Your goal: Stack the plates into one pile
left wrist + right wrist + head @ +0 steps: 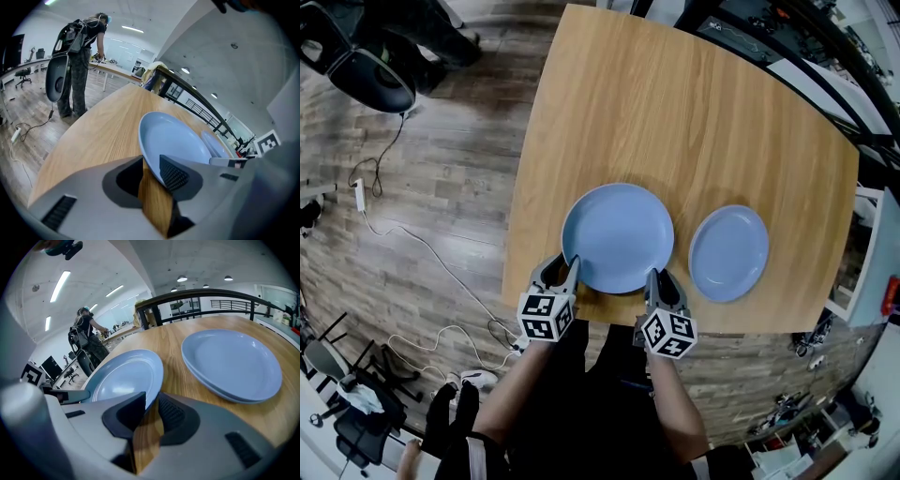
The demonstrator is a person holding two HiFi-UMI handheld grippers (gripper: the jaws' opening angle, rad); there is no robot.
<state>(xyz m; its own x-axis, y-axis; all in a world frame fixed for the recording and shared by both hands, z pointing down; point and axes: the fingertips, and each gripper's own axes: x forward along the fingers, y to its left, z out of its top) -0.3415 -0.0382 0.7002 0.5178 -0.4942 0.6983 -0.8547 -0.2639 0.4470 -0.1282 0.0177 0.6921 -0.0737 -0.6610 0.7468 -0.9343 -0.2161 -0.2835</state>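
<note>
A large blue plate (617, 237) lies near the front edge of the wooden table (675, 112). A smaller blue plate (728, 252) sits to its right, apart from it, and in the right gripper view this plate (232, 364) shows a double rim at its near edge. My left gripper (566, 270) stands at the large plate's front-left rim. In the left gripper view the plate (176, 138) has its rim between the jaws (152, 164), with a gap of bare wood showing. My right gripper (657, 279) is at the front-right rim, and there too the rim (124, 378) sits between parted jaws (152, 404).
The table's front edge (609, 319) runs just beneath both grippers. A person (79, 70) stands by a desk far off to the left. An office chair (370, 75) and cables (422, 253) are on the floor to the left. A black railing (206, 294) runs behind the table.
</note>
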